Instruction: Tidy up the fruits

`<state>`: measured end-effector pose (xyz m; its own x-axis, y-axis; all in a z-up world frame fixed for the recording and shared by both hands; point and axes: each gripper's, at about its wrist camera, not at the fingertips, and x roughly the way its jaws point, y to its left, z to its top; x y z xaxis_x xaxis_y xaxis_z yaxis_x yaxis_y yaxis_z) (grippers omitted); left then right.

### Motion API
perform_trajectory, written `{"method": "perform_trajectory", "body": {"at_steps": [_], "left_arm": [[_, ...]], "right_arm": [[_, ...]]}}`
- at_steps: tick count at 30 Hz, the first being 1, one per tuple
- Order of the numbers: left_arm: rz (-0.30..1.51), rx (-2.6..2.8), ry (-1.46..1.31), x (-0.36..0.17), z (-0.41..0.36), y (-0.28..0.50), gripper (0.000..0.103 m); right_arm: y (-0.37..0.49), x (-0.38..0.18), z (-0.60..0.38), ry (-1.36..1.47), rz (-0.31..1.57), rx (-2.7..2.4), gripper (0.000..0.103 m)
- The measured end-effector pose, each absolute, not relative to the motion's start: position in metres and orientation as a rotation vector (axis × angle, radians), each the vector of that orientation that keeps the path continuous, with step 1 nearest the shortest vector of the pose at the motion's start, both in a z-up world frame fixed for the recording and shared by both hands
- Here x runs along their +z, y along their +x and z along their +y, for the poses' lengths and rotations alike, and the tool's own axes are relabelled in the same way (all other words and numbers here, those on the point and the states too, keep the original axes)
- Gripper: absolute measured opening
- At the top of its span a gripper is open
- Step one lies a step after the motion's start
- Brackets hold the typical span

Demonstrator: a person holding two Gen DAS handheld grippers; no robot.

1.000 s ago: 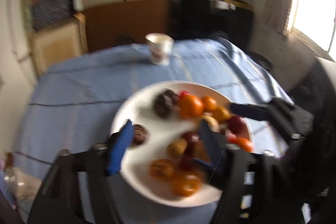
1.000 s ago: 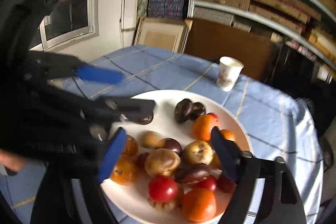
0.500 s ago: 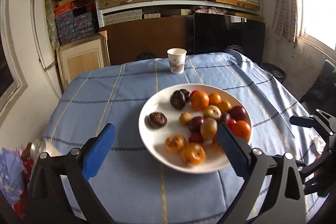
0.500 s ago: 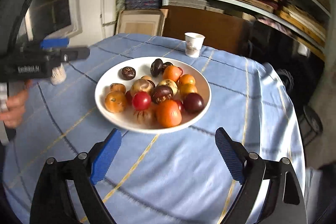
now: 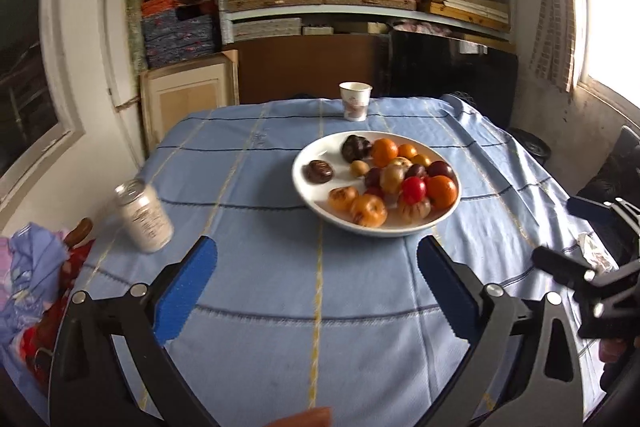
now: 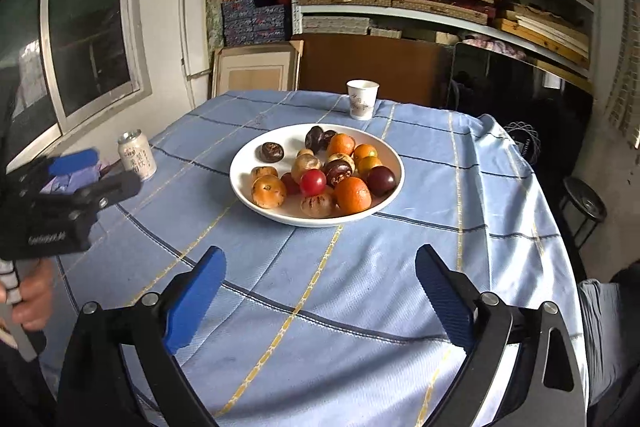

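Both tools hang back from the work over the near stretch of the blue cloth (image 5: pixel 256 187). The left gripper (image 5: pixel 316 291) has its blue pads spread wide and still parting, with nothing between them but bare cloth; the right gripper (image 6: pixel 318 291) likewise has its jaws opening and empty. The fruits (image 6: pixel 320 175) are all gathered on the white plate (image 6: pixel 244 187), which sits ahead of both grippers — a little right of centre for the left one, roughly straight ahead for the right one. On the plate one dark brown fruit (image 6: pixel 272 151) lies alone at the left side, apart from the crowded heap of oranges, red and purple pieces. A paper cup (image 6: pixel 362 99) stands beyond the plate, and a drinks can (image 6: pixel 137 155) stands off to the left, near the cloth's edge. No fruit is loose on the cloth that I can see, so I judge the sorting to be at or close to its end — or between picks, with both hands drawn off. If more is wanted, the next move calls for a forward and downward reach to the plate with the jaws kept wide, then a soft close on a single round piece, since neighbours touch and may roll.
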<state>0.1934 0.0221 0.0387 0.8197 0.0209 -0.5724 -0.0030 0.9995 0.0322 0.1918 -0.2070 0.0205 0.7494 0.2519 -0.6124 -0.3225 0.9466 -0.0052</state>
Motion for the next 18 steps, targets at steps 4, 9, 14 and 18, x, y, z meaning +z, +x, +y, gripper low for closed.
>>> {"method": "perform_trajectory", "body": {"at_steps": [4, 9, 14, 18], "left_arm": [[0.604, 0.034, 0.032, 0.038, 0.027, 0.172, 0.098], [0.610, 0.055, 0.022, 0.036, 0.032, 0.155, 0.098], [0.618, 0.061, 0.018, 0.035, 0.034, 0.148, 0.098], [0.617, 0.057, 0.032, 0.035, 0.031, 0.145, 0.098]], "right_arm": [[0.179, 0.026, -0.209, -0.091, 0.633, 0.308, 0.097], [0.169, 0.026, -0.207, -0.104, 0.631, 0.308, 0.097], [0.160, 0.025, -0.205, -0.115, 0.637, 0.315, 0.097], [0.155, 0.025, -0.203, -0.125, 0.635, 0.323, 0.097]]}}
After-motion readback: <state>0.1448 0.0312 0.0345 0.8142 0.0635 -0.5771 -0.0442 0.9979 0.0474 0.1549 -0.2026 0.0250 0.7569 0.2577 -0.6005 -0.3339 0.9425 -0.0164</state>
